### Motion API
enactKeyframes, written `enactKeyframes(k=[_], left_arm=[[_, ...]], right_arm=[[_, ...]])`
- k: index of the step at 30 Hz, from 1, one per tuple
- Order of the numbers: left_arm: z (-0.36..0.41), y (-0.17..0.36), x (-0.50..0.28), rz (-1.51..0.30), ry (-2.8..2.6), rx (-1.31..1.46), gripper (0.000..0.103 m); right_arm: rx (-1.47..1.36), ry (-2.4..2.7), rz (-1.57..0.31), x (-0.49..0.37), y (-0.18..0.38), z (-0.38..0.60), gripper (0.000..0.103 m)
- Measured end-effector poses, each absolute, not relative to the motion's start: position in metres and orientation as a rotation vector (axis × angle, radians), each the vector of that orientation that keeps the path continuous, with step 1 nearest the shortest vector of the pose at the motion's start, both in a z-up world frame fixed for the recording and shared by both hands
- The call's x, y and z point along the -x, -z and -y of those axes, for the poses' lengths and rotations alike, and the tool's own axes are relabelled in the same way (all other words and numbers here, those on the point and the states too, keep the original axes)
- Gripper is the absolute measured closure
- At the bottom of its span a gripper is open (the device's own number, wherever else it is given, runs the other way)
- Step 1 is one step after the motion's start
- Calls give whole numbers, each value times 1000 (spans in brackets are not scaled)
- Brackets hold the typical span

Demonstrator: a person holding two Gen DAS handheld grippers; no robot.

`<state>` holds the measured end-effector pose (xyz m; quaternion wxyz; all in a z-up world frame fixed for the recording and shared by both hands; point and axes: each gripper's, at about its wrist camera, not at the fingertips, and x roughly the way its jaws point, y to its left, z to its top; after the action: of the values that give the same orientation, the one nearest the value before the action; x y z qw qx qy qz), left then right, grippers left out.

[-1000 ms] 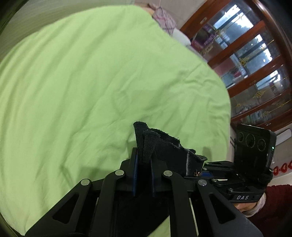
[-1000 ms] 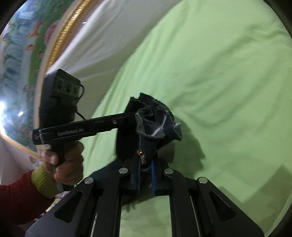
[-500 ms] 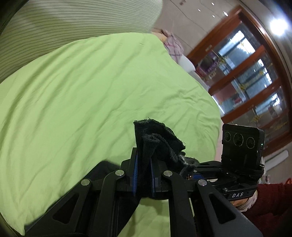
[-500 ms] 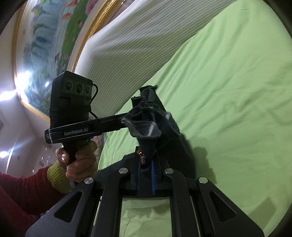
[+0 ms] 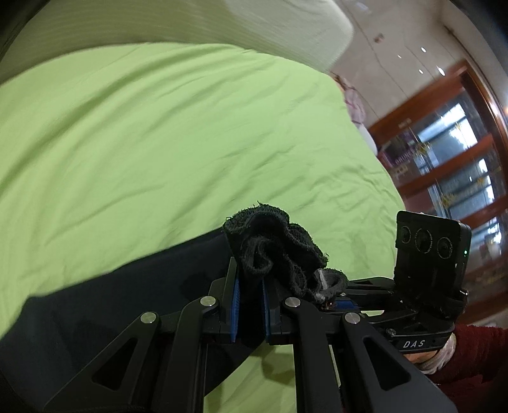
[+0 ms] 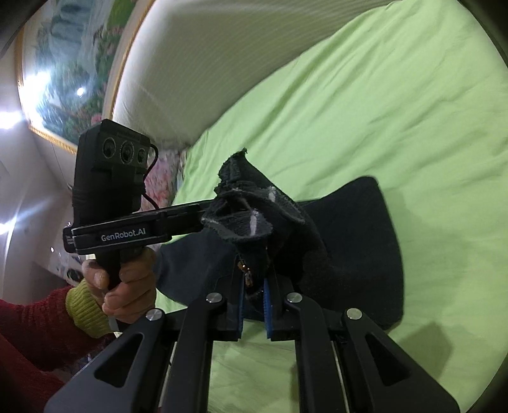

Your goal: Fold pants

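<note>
**Both tongs carry the pants across the bed**

Since a second ago the view has swung toward the headboard, and dark cloth that barely showed under the tools is spread on the green sheet. Left tongs (image 5: 249, 305) are clamped on a bunched, frayed edge of the pants (image 5: 273, 251); right tongs (image 6: 254, 301) are closed on another gathered edge (a small metal zipper pull hangs just above the blue pads).

Pants trail from both grips onto the green sheet (image 6: 397, 104) of the bed, lying flat to the right in the right wrist view and to the lower left in the left wrist view. A striped white headboard cushion (image 5: 158, 25) stands behind the sheet. To one side are a framed landscape painting (image 6: 63, 79) and, opposite, a wooden glass-fronted cabinet (image 5: 451, 152).

Each tool blocks the other camera's view of the cloth between them. A hand (image 6: 123, 286) with a red sleeve and yellow-green cuff grips the left handle. Motion blur softens the sheet's folds.
</note>
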<state>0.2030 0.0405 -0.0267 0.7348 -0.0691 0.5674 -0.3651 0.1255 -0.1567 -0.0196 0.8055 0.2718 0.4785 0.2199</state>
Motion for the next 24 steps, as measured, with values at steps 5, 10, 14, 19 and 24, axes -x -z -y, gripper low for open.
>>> enactKeyframes(k=[5, 10, 14, 19, 24], left_arm=[[-59, 42, -198, -1269, 748, 166, 92], [-69, 55, -194, -1293, 674, 181, 93], [-83, 61, -184, -1306, 623, 210, 92], [-113, 61, -169, -1289, 544, 290, 91], [-149, 50, -151, -1250, 456, 394, 82]], right_arm=[[-549, -476, -1074, -140, 30, 137, 89], [-517, -475, -1129, -153, 36, 121, 87], [-499, -484, -1168, -164, 38, 101, 74], [-458, -528, -1191, -159, 41, 90, 63], [-438, -591, -1197, -159, 35, 75, 63]])
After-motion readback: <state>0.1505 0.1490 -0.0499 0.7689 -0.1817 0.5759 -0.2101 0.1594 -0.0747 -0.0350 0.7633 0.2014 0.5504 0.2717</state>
